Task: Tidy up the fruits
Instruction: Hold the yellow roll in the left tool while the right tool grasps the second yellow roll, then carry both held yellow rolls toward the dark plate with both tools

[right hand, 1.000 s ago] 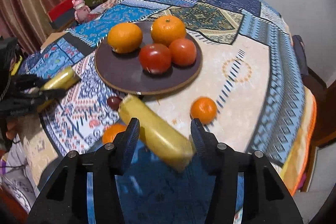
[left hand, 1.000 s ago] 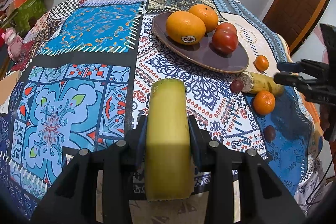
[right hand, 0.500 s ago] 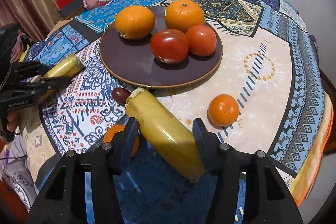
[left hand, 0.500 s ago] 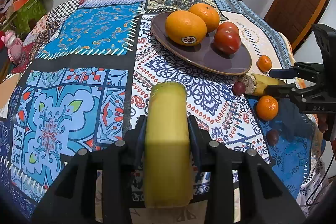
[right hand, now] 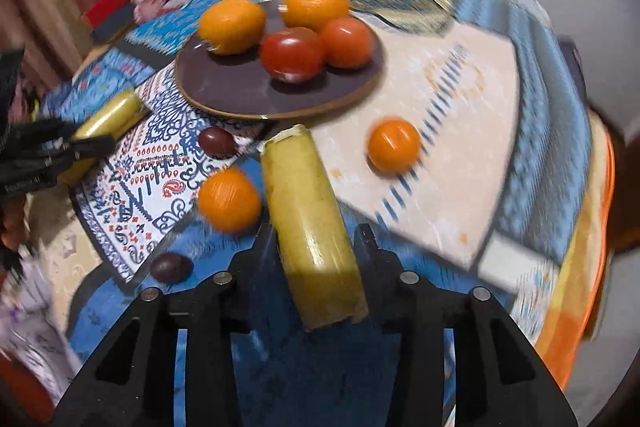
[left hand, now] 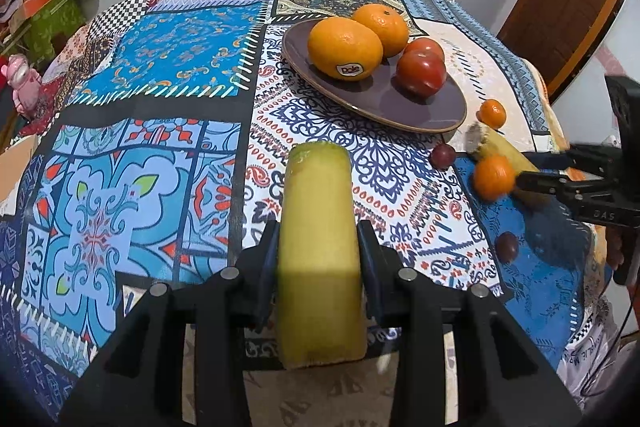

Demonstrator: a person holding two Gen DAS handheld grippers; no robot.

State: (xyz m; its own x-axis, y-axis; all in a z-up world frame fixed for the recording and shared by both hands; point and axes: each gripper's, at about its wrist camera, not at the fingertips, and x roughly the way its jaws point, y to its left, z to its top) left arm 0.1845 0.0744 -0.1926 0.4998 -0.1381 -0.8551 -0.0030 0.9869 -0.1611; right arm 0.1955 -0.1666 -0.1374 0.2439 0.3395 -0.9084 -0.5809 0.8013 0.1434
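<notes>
Yellow-green banana piece point(left hand: 320, 259), cut flat at both ends, sits clamped between the two black fingers of the left gripper point(left hand: 318, 247); pads press on both its sides, and it points lengthwise away from the camera above the patchwork tablecloth point(left hand: 160, 75).

Right gripper point(right hand: 316, 247): jaws have just been closing around a second banana piece point(right hand: 308, 211). That piece lies tilted between the fingers, its torn end toward the plate. Right pad touches it; at the left pad I cannot tell whether contact is made. Right wrist view is motion-blurred.

Brown plate point(left hand: 416, 107) holds two large oranges, one with a Dole sticker point(left hand: 344, 47) and one behind it point(left hand: 382, 25), plus two red tomatoes point(left hand: 422, 71) touching each other.

Loose on the cloth:
- small mandarin point(right hand: 230, 201) just left of the second banana piece;
- another small mandarin point(right hand: 394, 145) to its right, apart from the plate;
- one dark grape point(right hand: 216, 141) near the plate rim;
- another dark grape point(right hand: 170, 267) nearer the camera, on the blue patch.
</notes>
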